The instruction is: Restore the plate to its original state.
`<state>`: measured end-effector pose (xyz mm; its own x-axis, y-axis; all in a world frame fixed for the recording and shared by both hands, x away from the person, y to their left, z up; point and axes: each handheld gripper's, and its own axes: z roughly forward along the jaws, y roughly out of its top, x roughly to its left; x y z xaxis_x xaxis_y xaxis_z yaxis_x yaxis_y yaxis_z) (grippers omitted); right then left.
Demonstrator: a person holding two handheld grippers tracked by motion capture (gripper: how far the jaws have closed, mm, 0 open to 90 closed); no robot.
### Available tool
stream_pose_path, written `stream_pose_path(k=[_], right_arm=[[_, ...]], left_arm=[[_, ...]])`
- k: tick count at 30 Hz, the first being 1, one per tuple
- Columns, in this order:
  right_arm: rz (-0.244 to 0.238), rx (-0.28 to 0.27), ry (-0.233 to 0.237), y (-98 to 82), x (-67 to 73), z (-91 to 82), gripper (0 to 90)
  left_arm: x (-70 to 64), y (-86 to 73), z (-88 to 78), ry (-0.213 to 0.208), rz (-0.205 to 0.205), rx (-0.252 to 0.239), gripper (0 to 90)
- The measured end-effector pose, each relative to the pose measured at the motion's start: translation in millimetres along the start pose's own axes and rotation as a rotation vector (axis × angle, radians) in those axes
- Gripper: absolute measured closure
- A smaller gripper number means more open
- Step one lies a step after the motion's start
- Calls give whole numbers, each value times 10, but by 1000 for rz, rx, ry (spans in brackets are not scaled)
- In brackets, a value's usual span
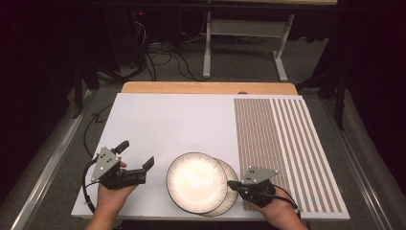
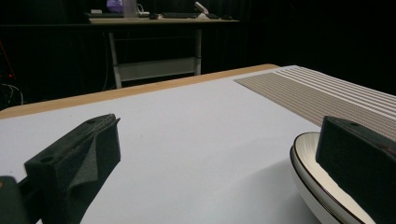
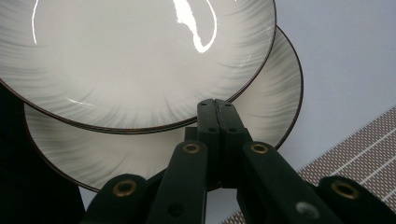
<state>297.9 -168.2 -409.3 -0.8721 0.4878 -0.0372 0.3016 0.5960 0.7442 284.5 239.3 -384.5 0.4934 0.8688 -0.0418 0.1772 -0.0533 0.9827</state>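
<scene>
High view: we see two stacked plates, the upper plate point(image 1: 197, 181) offset left over the lower plate point(image 1: 231, 191), near the worktop's point(image 1: 163, 124) front edge. The left tool point(image 1: 135, 154) stands wide beside them; the right tool point(image 1: 233, 184) touches the lower plate's rim.

Left gripper view: the plates point(image 2: 310, 175) sit by its right jaw.

Right gripper view: the right tool point(image 3: 216, 108), jaws together, meets the upper plate's point(image 3: 135, 60) rim over the lower plate point(image 3: 271, 100).

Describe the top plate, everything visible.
The top plate is round, glossy and off-white, ceramic by its look, with fine grey streaks radiating toward a thin dark rim. It lies flat, face up and empty, stacked off-centre on a matching lower plate near the white board's front edge. Lamp glare marks its centre. The shut right gripper meets its rim; contact is unclear.
</scene>
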Motion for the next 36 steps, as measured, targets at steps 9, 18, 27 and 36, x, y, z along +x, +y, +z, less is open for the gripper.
stream_pose_path(k=[9, 18, 27, 36], right_arm=[[-2, -1, -7, -6, -16, -20, 900], [16, -16, -18, -23, -64, -77, 900], [16, -19, -20, -28, -63, -79, 900], [12, -15, -23, -30, -63, -88, 900]], left_arm=[[0, 0, -1, 0, -1, -1, 7], [-2, -1, 1, -3, 2, 2, 8], [-4, -4, 4, -4, 4, 3, 7], [-1, -2, 2, -3, 4, 3, 7]])
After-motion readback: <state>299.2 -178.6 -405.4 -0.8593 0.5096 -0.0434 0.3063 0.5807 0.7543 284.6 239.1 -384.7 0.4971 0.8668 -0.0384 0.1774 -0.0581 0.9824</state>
